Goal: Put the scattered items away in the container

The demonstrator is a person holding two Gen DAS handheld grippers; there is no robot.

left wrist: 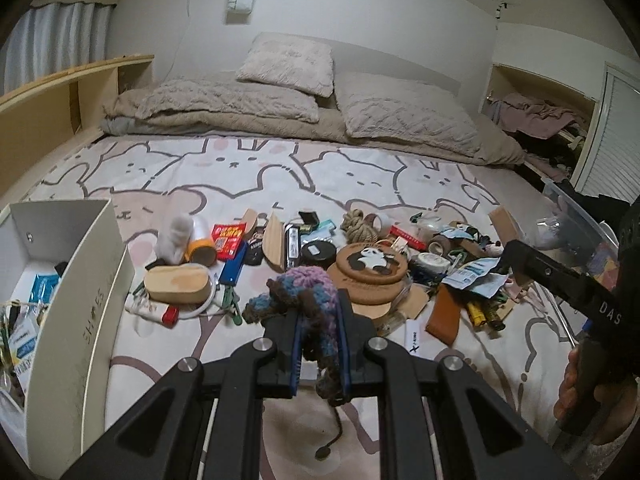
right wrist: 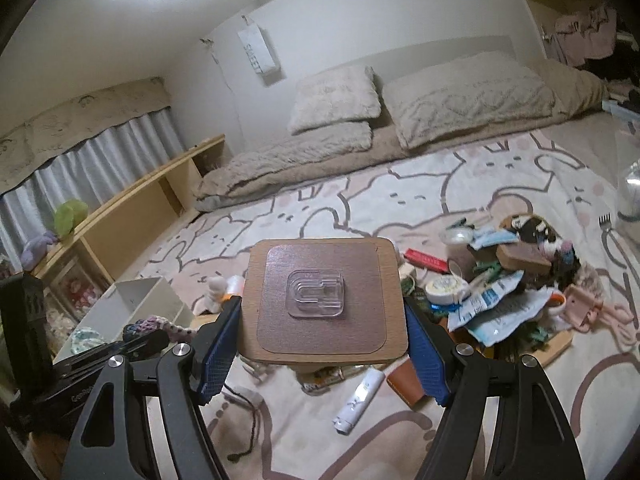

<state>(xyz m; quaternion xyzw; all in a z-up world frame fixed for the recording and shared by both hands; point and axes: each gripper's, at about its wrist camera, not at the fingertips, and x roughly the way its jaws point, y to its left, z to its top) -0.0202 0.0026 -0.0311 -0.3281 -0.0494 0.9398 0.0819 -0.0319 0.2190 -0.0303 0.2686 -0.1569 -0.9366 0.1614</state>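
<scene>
My left gripper (left wrist: 320, 332) is shut on a crocheted purple, blue and brown yarn piece (left wrist: 296, 292), lifted above the bed; its cord dangles below. The white shoe box (left wrist: 72, 280) stands at the left, open, holding several packets. In the right wrist view my right gripper (right wrist: 322, 312) grips a square wooden board (right wrist: 276, 272) by its two side edges; a clear plastic hook (right wrist: 316, 294) is stuck on top. The board hangs above the sheet. The scattered pile (left wrist: 360, 248) lies across the middle of the bed, with a round panda coaster (left wrist: 370, 262) in it.
The bunny-print sheet (left wrist: 248, 168) covers the bed, with pillows (left wrist: 288, 60) and a folded duvet at the far end. A wooden shelf (left wrist: 60, 104) runs along the left. A clear plastic bin (left wrist: 576, 216) sits at the right. A white tube (right wrist: 358, 400) and a brown pouch (left wrist: 444, 312) lie near me.
</scene>
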